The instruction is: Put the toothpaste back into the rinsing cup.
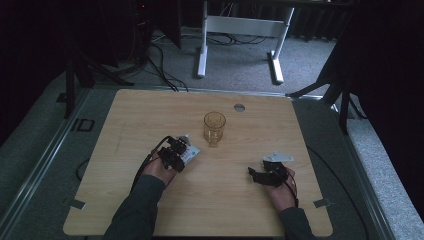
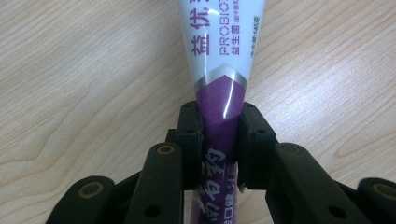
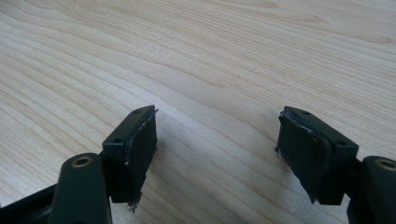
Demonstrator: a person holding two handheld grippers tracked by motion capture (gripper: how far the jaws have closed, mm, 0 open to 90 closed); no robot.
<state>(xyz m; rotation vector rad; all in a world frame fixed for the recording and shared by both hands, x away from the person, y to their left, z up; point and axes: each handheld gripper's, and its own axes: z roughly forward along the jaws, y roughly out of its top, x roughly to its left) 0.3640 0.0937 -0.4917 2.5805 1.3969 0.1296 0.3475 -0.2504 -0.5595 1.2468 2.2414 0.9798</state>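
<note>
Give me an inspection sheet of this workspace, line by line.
Surface: light wooden table with a round grey grommet near its far edge.
Job's things: clear amber drinking glass, upright near the middle; white and purple squeeze tube printed "PROBIO".
Clutter: nothing seen.
Grippers: left tongs shut on the tube's purple end, just left of the glass in the high view; right tongs open over bare wood, holding nothing.
Cables: a black cable trails from the left gripper; more black cables lie on the floor beyond the table.
Surroundings: grey carpet, white desk legs behind, dark curtains at the sides.
</note>
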